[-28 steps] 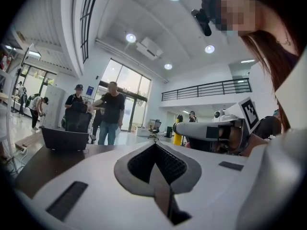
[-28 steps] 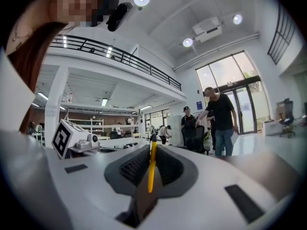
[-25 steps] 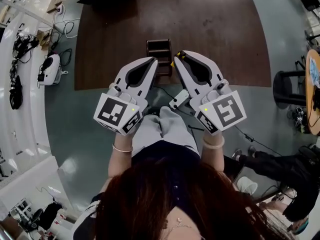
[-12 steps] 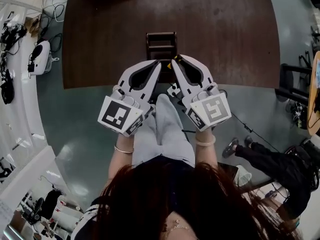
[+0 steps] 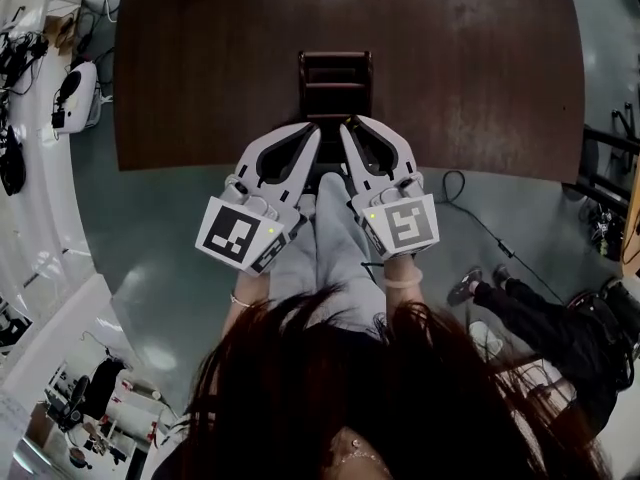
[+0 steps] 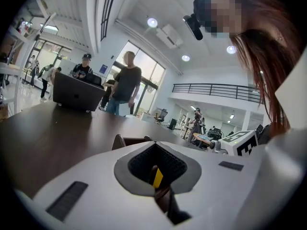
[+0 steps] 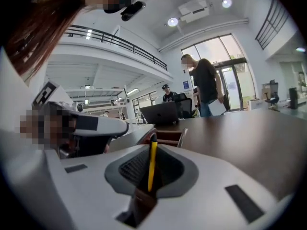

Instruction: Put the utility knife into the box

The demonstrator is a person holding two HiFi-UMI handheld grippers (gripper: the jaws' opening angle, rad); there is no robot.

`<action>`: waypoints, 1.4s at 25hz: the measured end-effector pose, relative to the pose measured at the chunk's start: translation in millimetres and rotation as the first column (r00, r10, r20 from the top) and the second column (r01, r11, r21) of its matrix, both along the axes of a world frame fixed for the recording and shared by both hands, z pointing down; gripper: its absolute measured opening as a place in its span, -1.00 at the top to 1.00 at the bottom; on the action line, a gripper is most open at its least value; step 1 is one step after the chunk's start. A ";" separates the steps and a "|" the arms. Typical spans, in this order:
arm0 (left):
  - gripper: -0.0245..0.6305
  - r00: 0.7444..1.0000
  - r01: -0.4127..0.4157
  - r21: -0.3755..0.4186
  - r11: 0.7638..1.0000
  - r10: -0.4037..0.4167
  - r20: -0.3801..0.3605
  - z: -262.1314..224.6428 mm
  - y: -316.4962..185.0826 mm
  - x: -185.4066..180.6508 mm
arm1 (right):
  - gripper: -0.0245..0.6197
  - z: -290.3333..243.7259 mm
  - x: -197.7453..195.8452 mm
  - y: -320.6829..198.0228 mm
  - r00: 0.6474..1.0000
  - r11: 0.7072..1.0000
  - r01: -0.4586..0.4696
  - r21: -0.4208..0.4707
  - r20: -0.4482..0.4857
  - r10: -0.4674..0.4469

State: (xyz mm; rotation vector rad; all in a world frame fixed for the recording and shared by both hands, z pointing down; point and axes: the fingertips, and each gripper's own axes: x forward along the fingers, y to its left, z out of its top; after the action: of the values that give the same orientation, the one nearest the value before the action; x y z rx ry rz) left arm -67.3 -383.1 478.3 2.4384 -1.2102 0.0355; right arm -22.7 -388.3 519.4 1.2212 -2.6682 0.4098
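Facing the tabletop box (image 5: 336, 78), left claw (image 5: 314, 130) and right claw (image 5: 348, 126) both pinch the utility knife (image 7: 152, 162).

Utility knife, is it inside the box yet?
Not yet. The yellow utility knife is pinched in the right hand-held gripper, and the wooden box stands on the table just ahead.

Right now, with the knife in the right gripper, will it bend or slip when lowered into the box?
Probably stiff: the knife stands straight and thin in the right gripper. It may pivot if it bumps the box, since its end sticks out past the fingers. It looks slim, so likely light.
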 end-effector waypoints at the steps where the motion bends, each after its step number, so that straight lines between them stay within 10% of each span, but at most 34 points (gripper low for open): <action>1: 0.93 1.000 0.000 -0.004 1.000 0.000 -0.001 3.0 -0.2 -1.5 | 0.77 3.7 -0.9 -0.5 1.000 1.000 -0.003 -0.006 0.001 0.003; 16: 0.93 1.000 -0.026 0.015 1.000 0.026 -0.016 -12.1 5.2 -2.6 | 0.76 -28.1 4.7 -1.4 0.996 0.999 -0.045 0.015 0.074 0.044; 35: 0.93 1.000 -0.024 0.268 0.963 0.022 0.013 -145.6 6.3 -13.0 | 0.88 -190.1 7.9 3.8 0.990 0.968 -0.051 0.247 0.137 0.018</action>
State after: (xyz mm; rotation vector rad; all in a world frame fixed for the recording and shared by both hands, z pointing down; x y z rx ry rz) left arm -80.3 -376.8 332.7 2.6870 -1.2623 -0.1179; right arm -14.9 -384.5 329.3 1.3538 -2.8869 0.1679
